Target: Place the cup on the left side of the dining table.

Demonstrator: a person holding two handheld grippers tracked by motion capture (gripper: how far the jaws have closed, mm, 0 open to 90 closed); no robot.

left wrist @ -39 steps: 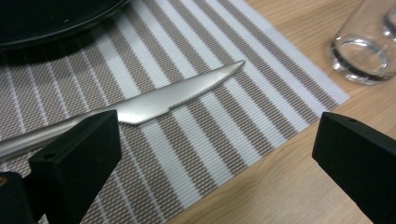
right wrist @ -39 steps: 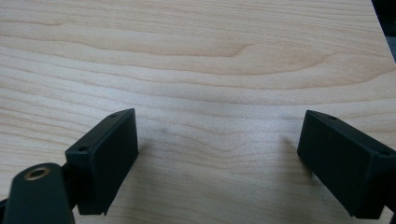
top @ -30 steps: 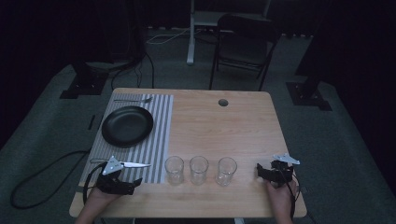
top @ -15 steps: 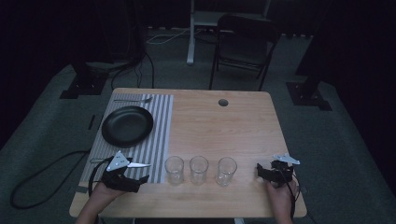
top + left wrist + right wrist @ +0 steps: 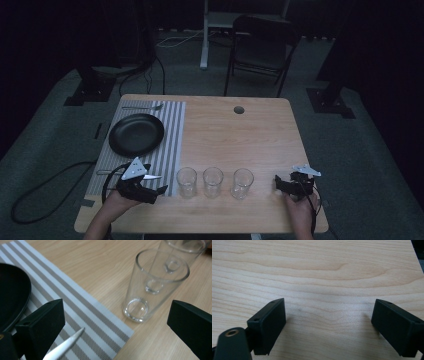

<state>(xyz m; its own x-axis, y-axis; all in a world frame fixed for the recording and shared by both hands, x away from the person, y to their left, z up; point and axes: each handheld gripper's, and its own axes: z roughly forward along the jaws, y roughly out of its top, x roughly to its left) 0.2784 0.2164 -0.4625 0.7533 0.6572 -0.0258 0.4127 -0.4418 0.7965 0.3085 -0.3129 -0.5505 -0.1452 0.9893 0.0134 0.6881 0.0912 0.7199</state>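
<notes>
1. Left gripper (image 5: 161,190), lower left of the high view: jaws wide apart, nothing between them. It points at the nearest glass (image 5: 152,287), which stands upright just off the corner of the striped placemat (image 5: 95,315), middle right of the left gripper view. No contact yet.
2. Knife (image 5: 66,345) tip shows at the bottom of the left gripper view, lying on the placemat between the jaws' line and the black plate (image 5: 12,292). How it sits relative to the near jaw is hard to judge from here.
3. Right gripper (image 5: 276,183), lower right of the high view: jaws apart, empty, hovering over bare wooden table (image 5: 324,277).
4. Three glasses in a row along the lower middle of the high view: left (image 5: 186,182), middle (image 5: 212,181), right (image 5: 242,183). All upright, apart from each other, none held.
5. Farther up, the plate sits on the placemat; a fork (image 5: 142,107) lies beyond it near the far edge.
6. Progress: looks early. Plate and cutlery are laid, no glass is grasped. Left: close on the left glass and place it.
</notes>
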